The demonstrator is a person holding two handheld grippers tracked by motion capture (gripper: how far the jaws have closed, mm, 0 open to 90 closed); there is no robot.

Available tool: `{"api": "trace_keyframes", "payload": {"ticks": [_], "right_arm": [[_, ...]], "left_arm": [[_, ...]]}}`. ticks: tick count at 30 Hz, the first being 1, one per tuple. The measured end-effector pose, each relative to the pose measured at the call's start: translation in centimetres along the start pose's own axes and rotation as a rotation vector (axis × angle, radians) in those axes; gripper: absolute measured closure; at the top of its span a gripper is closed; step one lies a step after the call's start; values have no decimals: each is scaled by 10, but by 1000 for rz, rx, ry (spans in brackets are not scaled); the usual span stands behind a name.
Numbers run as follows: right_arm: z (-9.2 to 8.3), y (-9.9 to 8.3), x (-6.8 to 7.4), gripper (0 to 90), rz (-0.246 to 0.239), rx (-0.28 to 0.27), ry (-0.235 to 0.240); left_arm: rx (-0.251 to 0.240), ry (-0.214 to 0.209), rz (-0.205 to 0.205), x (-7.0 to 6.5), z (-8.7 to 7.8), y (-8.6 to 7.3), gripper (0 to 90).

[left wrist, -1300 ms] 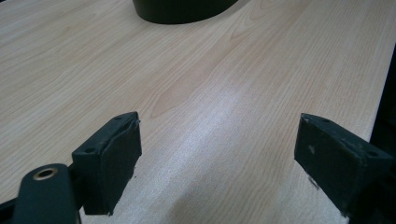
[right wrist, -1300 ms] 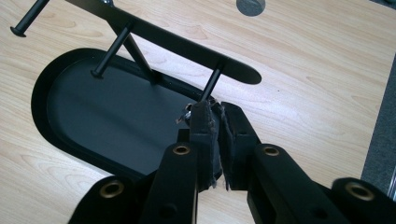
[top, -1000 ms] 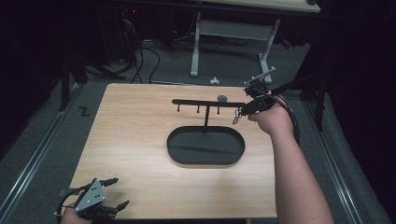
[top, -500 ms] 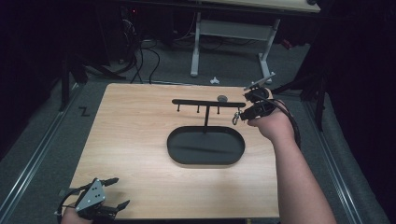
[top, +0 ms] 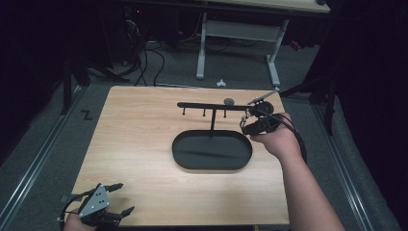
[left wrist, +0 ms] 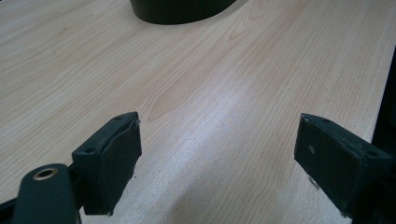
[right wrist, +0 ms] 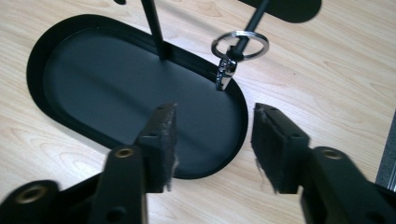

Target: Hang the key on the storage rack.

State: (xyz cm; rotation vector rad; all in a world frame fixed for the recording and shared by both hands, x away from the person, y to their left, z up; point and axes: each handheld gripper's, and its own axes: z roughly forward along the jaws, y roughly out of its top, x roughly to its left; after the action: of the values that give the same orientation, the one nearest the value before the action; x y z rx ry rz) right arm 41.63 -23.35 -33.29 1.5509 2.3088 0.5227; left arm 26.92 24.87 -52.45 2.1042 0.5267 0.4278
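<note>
Right tool (top: pixel 251 120) freshly parted and empty; left tool (top: pixel 115 199) spread wide.

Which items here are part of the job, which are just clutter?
In the job:
- key ring, hanging on a peg of the stand
- black stand with oval tray
- right gripper, open, nothing between its fingers

Lying about:
- left gripper, idle at table corner
- floor cables

A light wooden tabletop (top: pixel 139 159) fills the middle of the high view. Beyond its far edge, a white-legged desk (top: pixel 202 48) stands on grey floor (top: pixel 43 144), with dark cables (top: pixel 144 62) trailing beside it and a small white object (top: pixel 221 83) lying nearby.
</note>
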Motion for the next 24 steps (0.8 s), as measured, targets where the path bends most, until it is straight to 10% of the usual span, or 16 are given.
{"api": "trace_keyframes", "payload": {"ticks": [13,24], "right_arm": [[12,-29,-9,210,76,-38,-30],[27,-61,-8,185,77,-73,-6]], "left_arm": [[1,4,-3,-1,1,0,153],[9,0,4,-1,2,0,153]]}}
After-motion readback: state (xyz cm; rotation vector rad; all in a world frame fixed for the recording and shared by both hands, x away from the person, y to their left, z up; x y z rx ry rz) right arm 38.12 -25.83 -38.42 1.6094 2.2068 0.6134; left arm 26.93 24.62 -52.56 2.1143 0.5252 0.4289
